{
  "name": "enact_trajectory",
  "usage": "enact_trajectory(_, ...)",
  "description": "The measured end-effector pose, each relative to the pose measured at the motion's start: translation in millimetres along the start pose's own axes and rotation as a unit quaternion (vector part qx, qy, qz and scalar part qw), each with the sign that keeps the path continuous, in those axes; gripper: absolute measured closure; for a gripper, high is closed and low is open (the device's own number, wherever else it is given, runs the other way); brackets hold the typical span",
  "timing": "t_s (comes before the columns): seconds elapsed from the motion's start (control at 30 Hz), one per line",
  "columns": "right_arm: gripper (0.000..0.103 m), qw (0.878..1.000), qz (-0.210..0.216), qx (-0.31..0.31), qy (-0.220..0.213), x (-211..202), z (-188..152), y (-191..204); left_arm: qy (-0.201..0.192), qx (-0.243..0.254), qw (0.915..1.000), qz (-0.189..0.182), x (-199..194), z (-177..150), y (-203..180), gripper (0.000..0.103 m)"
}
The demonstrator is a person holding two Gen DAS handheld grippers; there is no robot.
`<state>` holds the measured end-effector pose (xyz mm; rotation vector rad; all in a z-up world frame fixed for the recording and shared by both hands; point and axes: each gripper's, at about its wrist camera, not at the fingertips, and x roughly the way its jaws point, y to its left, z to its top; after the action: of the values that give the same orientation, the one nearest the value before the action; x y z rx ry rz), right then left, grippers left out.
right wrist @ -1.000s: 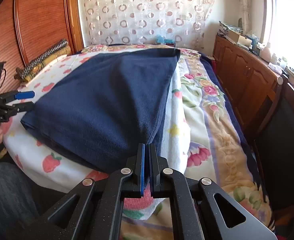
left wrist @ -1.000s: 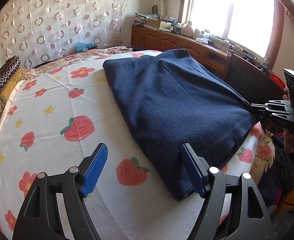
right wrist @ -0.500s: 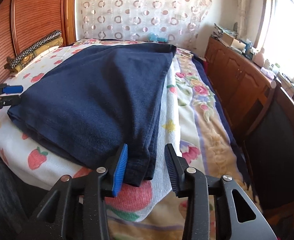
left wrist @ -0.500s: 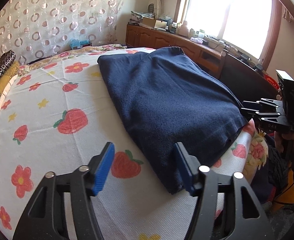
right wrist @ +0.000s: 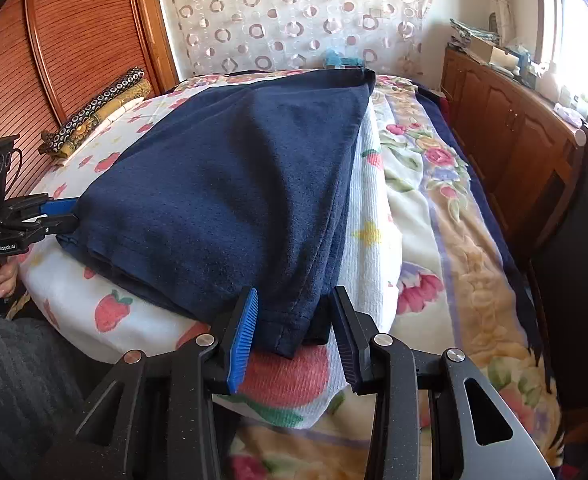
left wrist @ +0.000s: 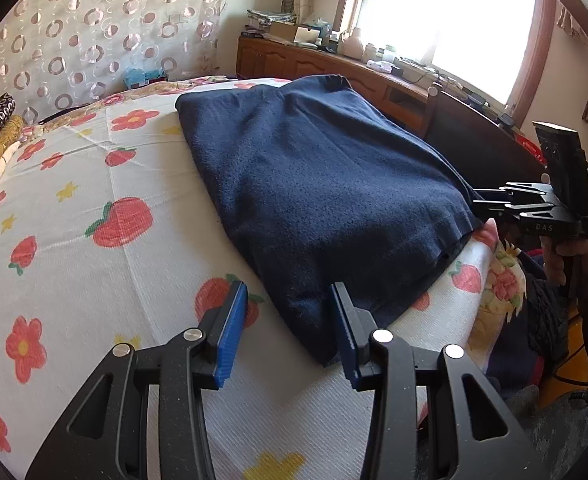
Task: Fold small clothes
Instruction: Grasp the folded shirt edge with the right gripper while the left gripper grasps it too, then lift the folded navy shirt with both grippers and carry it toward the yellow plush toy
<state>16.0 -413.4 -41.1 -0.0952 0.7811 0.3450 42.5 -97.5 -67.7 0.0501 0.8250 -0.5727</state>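
Note:
A dark navy garment point(left wrist: 318, 184) lies folded flat on a white bedsheet with strawberries and flowers point(left wrist: 77, 240). My left gripper point(left wrist: 287, 330) is open, its jaws on either side of the garment's near left corner. My right gripper point(right wrist: 294, 330) is open, its jaws straddling the garment's near right corner point(right wrist: 289, 336) without gripping it. The garment fills the middle of the right wrist view point(right wrist: 229, 200). Each gripper shows in the other's view, the right one point(left wrist: 482, 196) at the garment's edge and the left one point(right wrist: 59, 216) likewise.
A floral blanket point(right wrist: 446, 240) hangs over the bed's right side. A wooden cabinet point(right wrist: 514, 132) with clutter stands under the window. A patterned pillow point(right wrist: 97, 116) lies against the wooden headboard point(right wrist: 77, 40). A dark chair back point(right wrist: 578, 240) stands close on the right.
My right gripper was shut on the garment's corner one second ago and has opened, letting it lie on the bed. My left gripper has moved in towards its corner.

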Motion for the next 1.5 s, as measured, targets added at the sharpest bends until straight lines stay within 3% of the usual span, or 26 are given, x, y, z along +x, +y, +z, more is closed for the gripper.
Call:
enact_trajectory(0.03, 0.085, 1.000, 0.005, -0.003, -0.003, 1, 0, 1, 0.001, 0.003, 1.0000, -0.001, 0, 0, -1, 0.072)
enact_trajectory(0.07, 0.092, 1.000, 0.019, 0.000, -0.004, 3, 1, 2, 0.002, 0.004, 1.0000, -0.002, 0, 0, -1, 0.078)
enact_trajectory(0.17, 0.094, 1.000, 0.019, -0.001, -0.016, 5, -1, 6, 0.000, 0.011, 0.9999, -0.003, -2, 0, -4, 0.091)
enact_trajectory(0.23, 0.094, 0.999, 0.026, 0.011, -0.027, 4, -1, 3, -0.010, 0.013, 0.9999, -0.003, -8, 3, -5, 0.094)
enact_trajectory(0.53, 0.095, 0.993, 0.049, 0.030, -0.104, -22, 9, -1, -0.068, 0.011, 0.9976, 0.002, -35, 36, -1, 0.096)
enact_trajectory(0.83, 0.095, 0.984, 0.043, 0.037, -0.169, -26, 54, -12, -0.106, -0.006, 0.9943, 0.007, -36, 94, 28, 0.097)
enact_trajectory(1.07, 0.095, 0.984, 0.019, 0.048, -0.171, 8, 101, -25, -0.110, -0.015, 0.9932, 0.035, -1, 155, 64, 0.097)
enact_trajectory(1.27, 0.095, 0.986, -0.001, 0.065, -0.152, 53, 139, -33, -0.083, -0.027, 0.9951, 0.046, 52, 203, 99, 0.097)
enact_trajectory(1.5, 0.095, 0.989, -0.011, 0.078, -0.125, 84, 154, -33, -0.037, -0.038, 0.9973, 0.052, 104, 214, 122, 0.097)
